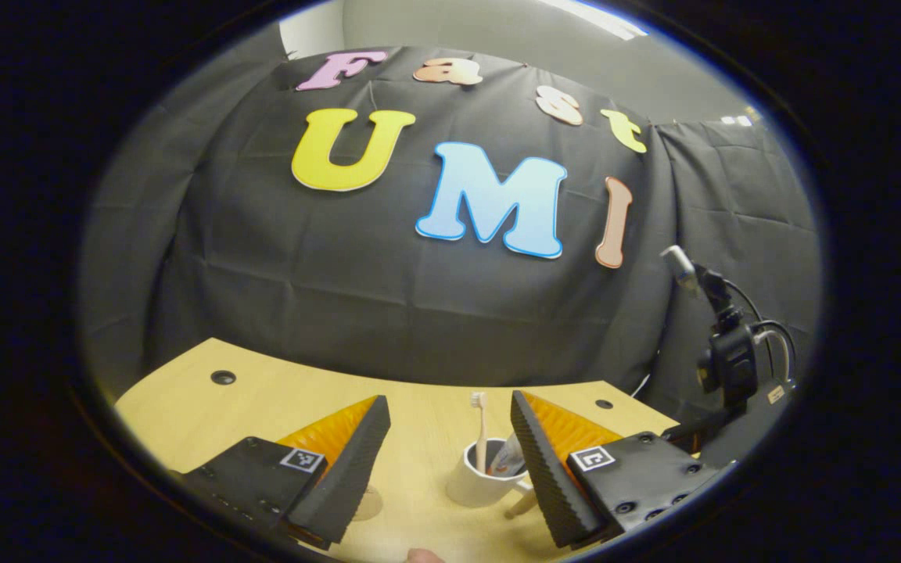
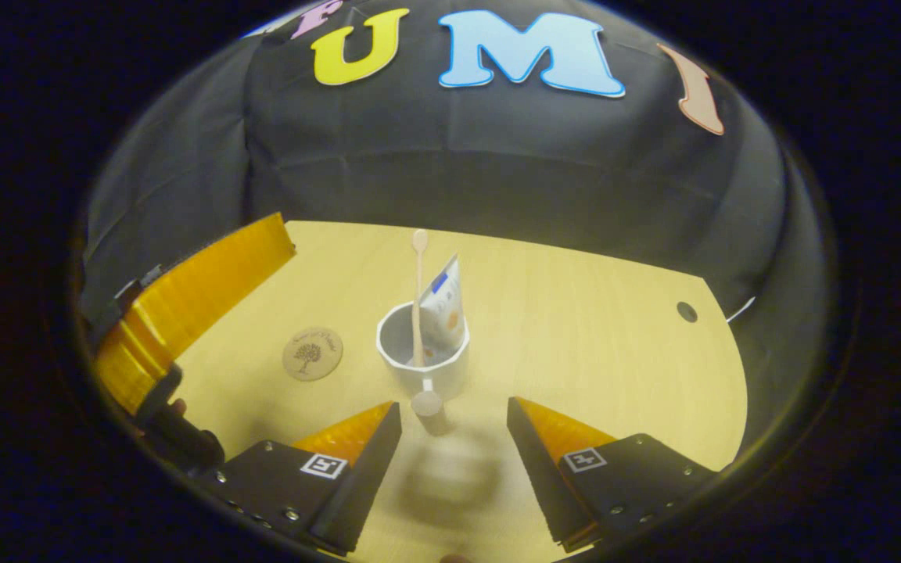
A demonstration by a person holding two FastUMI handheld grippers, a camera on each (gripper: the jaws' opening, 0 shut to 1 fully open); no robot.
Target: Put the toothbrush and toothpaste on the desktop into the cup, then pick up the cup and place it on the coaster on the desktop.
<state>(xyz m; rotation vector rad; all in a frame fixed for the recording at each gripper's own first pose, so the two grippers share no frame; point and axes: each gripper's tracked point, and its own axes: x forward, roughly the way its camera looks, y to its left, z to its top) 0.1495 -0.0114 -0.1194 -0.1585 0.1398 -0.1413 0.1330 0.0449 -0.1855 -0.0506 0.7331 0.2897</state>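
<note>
A white cup (image 2: 423,356) stands on the wooden desktop (image 2: 591,328) with the toothbrush (image 2: 418,289) and the toothpaste tube (image 2: 444,301) upright inside it. Its handle (image 2: 425,403) points toward my right gripper (image 2: 453,408), which is open just short of it and holds nothing. The round brown coaster (image 2: 312,353) lies bare to the cup's left. In the left gripper view the cup (image 1: 472,478) sits low between the fingers of my open left gripper (image 1: 446,403), with the toothbrush (image 1: 480,426) and toothpaste (image 1: 508,457) in it. The coaster (image 1: 368,504) peeks from behind one finger.
A finger of the left gripper (image 2: 208,274) reaches in at the left of the right gripper view, with a hand below it. Black gear with cables (image 1: 732,360) stands at the desk's right end. Cable holes (image 1: 223,377) (image 2: 686,311) dot the desktop, with the booth wall behind.
</note>
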